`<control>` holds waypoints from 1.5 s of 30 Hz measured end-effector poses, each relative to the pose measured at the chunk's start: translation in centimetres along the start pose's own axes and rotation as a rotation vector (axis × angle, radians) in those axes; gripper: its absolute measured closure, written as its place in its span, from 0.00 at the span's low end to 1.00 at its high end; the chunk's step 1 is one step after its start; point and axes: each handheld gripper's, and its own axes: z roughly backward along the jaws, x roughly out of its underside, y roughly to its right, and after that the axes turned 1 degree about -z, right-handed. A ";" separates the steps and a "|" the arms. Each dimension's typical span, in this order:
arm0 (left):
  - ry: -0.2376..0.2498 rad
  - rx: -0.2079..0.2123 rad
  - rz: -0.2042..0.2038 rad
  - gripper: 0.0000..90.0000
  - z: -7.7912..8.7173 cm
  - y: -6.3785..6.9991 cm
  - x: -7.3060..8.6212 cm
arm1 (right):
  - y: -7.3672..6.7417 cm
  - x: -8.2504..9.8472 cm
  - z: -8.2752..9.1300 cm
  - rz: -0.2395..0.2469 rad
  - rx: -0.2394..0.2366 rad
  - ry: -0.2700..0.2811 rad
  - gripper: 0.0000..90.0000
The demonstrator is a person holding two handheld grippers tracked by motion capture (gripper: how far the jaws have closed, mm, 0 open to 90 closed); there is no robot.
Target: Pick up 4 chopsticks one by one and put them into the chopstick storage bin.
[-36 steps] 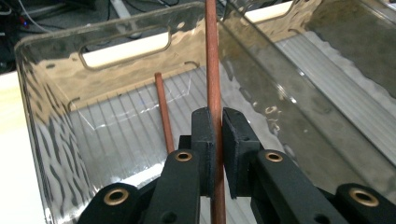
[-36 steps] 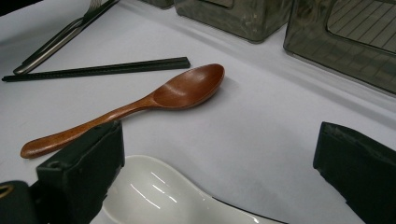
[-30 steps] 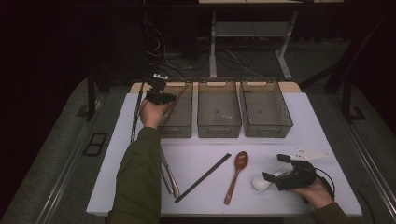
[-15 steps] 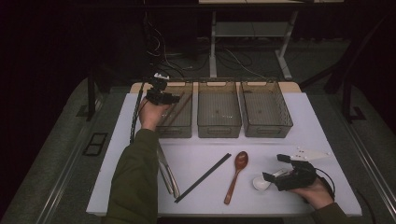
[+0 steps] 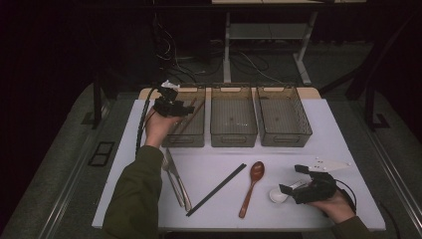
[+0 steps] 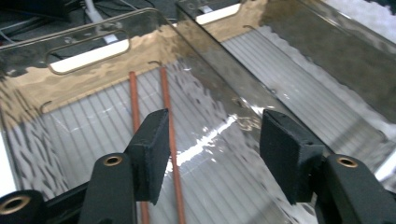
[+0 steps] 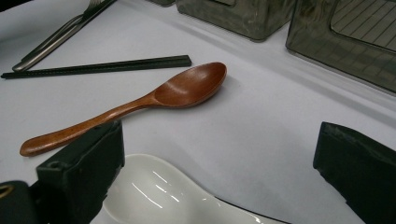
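Nearest the person's edge of the white table, the right gripper lies low and nearly level in the right hand, pointing left across the tabletop. Its jaws stand wide apart, with the bowl of a white ceramic spoon lying on the table between them; the left pad sits just beside the bowl, and I cannot tell whether it touches. Just beyond that lies a brown wooden spoon, then a pair of black chopsticks set at a slant, and farther left a metal fork and knife side by side next to the green sleeve. Farther back, three clear plastic bins stand in a row. The middle bin and the right bin look empty as far as I can see. The left bin holds a pair of reddish-brown chopsticks, lying almost parallel on its ribbed floor and running toward the far wall with the handle slot. The left arm is stretched forward, the left hand raised over the left bin's left rim, carrying the left gripper above the bin and tilted down into it. Its jaws have just been opening and now stand part-way apart with nothing pressed between the pads; the chopsticks rest on the bin floor beneath the left pad.
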 end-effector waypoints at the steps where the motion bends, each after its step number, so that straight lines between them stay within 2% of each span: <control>1: -0.001 0.004 -0.007 0.45 0.2 0.2 0.0 | 0.0 0.0 0.0 0.001 0.001 0.000 0.02; 3: 0.002 0.015 -0.024 0.44 0.6 0.6 0.1 | 0.0 0.0 0.2 0.003 -0.001 0.002 0.02; 8: 0.027 0.050 -0.032 0.42 1.5 1.8 0.6 | 0.1 -0.1 0.2 0.010 -0.014 0.009 0.02; 14: 0.036 0.074 -0.052 0.38 2.7 3.4 1.3 | -0.2 0.0 -0.4 0.031 -0.031 -0.009 0.02; 16: 0.033 0.089 -0.071 0.36 3.0 3.8 1.5 | -0.3 -0.1 -0.5 0.033 -0.036 -0.010 0.02; 19: 0.042 0.101 -0.073 0.33 3.4 4.6 2.0 | -0.2 -0.1 -0.4 0.027 -0.037 -0.005 0.02; 23: 0.052 0.122 -0.088 0.30 3.8 5.4 2.9 | -0.2 -0.1 -0.5 0.024 -0.031 -0.008 0.02; 28: 0.062 0.122 -0.100 0.26 4.4 6.4 4.2 | -0.3 0.0 -0.6 0.023 -0.033 -0.015 0.02; 34: 0.076 0.135 -0.092 0.23 4.9 7.2 5.8 | -0.3 0.0 -0.6 0.023 -0.034 -0.016 0.02; 40: 0.073 0.142 -0.092 0.22 5.3 7.9 7.4 | -0.3 0.0 -0.6 0.021 -0.033 -0.013 0.02; 45: 0.061 0.157 -0.110 0.20 5.2 8.9 8.6 | -0.3 0.0 -0.5 0.020 -0.030 -0.011 0.02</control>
